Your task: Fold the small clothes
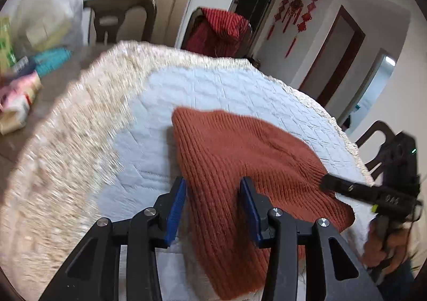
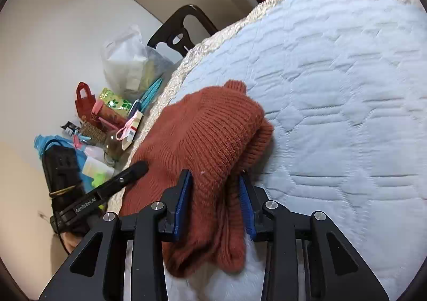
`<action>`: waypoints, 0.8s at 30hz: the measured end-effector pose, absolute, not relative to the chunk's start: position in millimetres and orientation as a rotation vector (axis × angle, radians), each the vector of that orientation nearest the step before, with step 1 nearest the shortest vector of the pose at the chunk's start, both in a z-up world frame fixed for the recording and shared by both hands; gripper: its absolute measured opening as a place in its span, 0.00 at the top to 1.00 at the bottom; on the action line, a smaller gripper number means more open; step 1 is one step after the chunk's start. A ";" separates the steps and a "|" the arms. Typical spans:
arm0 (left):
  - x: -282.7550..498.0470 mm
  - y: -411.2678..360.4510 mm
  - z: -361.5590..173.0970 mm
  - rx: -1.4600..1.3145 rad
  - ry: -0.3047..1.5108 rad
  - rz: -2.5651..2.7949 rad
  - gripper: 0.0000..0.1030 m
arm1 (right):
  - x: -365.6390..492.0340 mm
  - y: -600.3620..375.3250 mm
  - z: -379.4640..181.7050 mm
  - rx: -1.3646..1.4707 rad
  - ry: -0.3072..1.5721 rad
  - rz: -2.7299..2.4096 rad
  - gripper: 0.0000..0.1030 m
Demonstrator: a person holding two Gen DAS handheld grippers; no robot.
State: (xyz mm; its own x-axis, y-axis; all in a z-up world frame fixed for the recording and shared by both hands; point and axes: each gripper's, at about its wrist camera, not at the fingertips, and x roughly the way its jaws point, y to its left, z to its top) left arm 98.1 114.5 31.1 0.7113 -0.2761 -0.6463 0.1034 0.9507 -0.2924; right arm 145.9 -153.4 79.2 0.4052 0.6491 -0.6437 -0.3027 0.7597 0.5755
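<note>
A rust-orange knit sweater (image 1: 234, 162) lies folded on a white quilted pad (image 1: 213, 87). My left gripper (image 1: 213, 188) hovers over the sweater's near edge; its blue-padded jaws stand apart with the knit between them, not pinched. My right gripper (image 2: 216, 186) has its jaws on either side of a bunched fold of the sweater (image 2: 210, 138), with knit filling the gap. The right gripper also shows in the left wrist view (image 1: 328, 183), at the sweater's right edge. The left gripper shows in the right wrist view (image 2: 138, 167), on the sweater's left side.
The pad has a beige fringed border (image 1: 80, 119). Bags, packets and clutter (image 2: 112, 114) lie on the table left of the pad. Dark chairs (image 1: 120, 18) stand behind, one draped with a red striped cloth (image 1: 218, 28).
</note>
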 end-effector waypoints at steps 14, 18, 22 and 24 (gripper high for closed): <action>102.3 87.3 36.3 -0.161 0.741 -0.203 0.56 | 173.0 -122.3 83.2 0.156 0.968 0.546 0.72; 70.8 80.2 43.2 -0.109 0.718 -0.167 0.56 | 134.0 -118.3 105.2 0.067 0.903 0.591 0.72; 49.7 73.2 33.8 -0.093 0.734 -0.158 0.56 | 102.6 -105.9 106.8 -0.028 0.883 0.627 0.72; 48.2 70.5 24.8 -0.077 0.745 -0.137 0.56 | 95.6 -101.2 96.4 -0.092 0.890 0.609 0.76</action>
State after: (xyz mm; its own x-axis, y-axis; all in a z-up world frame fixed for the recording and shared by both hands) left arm 48.2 70.5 24.8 0.7270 -0.1515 -0.6697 0.0971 0.9882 -0.1182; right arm 95.6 -101.2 96.4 0.4730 0.4597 -0.7517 -0.5339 0.8282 0.1705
